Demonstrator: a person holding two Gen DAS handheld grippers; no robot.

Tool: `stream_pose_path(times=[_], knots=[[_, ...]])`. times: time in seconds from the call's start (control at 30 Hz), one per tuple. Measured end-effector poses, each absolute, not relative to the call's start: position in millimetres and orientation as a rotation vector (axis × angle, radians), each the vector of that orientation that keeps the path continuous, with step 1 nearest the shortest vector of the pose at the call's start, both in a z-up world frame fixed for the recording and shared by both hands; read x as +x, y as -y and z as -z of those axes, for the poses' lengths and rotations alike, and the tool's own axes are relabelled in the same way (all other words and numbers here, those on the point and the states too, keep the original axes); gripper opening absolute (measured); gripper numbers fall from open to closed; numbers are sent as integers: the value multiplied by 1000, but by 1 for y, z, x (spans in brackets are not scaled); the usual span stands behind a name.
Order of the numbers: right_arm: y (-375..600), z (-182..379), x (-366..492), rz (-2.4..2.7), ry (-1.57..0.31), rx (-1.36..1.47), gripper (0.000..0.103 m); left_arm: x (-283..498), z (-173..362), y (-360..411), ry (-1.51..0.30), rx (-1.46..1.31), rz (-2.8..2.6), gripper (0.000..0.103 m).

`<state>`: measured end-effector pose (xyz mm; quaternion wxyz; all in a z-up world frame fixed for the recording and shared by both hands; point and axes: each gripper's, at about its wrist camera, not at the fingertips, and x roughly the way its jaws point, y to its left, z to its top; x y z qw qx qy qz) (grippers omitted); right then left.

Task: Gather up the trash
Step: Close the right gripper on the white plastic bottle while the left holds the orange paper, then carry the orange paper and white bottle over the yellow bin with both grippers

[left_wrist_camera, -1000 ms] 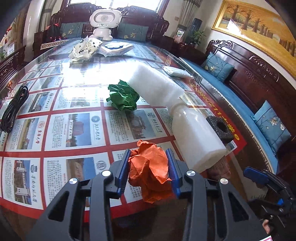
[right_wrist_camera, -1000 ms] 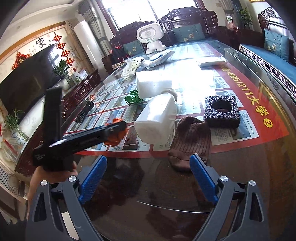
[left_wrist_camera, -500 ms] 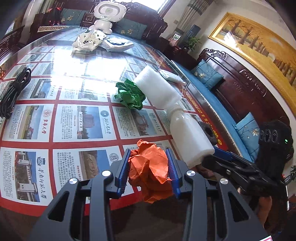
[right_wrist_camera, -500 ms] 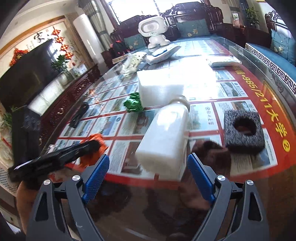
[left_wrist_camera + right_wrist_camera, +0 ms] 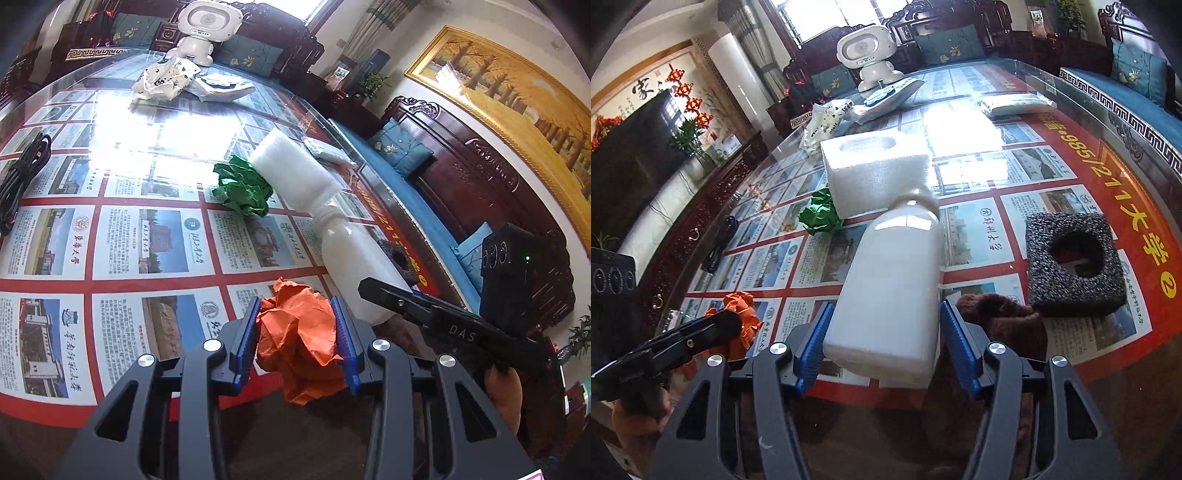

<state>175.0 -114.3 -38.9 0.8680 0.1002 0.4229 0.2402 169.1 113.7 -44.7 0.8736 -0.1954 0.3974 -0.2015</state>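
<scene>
Left gripper (image 5: 297,334), jaws clamped on orange paper wad (image 5: 299,343) above the surface (image 5: 122,236), right gripper (image 5: 882,341), jaws just closing around white bottle (image 5: 892,291) lying beside brown sock (image 5: 1004,325), green wad (image 5: 820,216) farther back

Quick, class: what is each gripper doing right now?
Left gripper: shut on the crumpled orange paper ball.
Right gripper: fingers just been closing around the lying white plastic bottle; contact cannot be told.

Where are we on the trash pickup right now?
No collected trash is visible yet. Left claw grips the orange paper; right claw, which has just been closing, straddles the white bottle. Green paper, foam block, black sponge and brown cloth remain.
</scene>
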Motion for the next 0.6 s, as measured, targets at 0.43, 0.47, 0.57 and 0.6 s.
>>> stream_pose_path(times=[0.43, 0.47, 0.57, 0.6], knots=[[164, 23, 84, -657, -923, 370, 53, 92, 39, -74, -861, -333, 524, 39], [172, 24, 73, -666, -927, 387, 53, 84, 39, -70, -864, -325, 529, 39], [195, 25, 46, -672, -930, 430, 53, 59, 36, -57, -864, -305, 559, 39], [199, 25, 38, -671, -928, 434, 53, 49, 35, -51, -864, -298, 575, 39]])
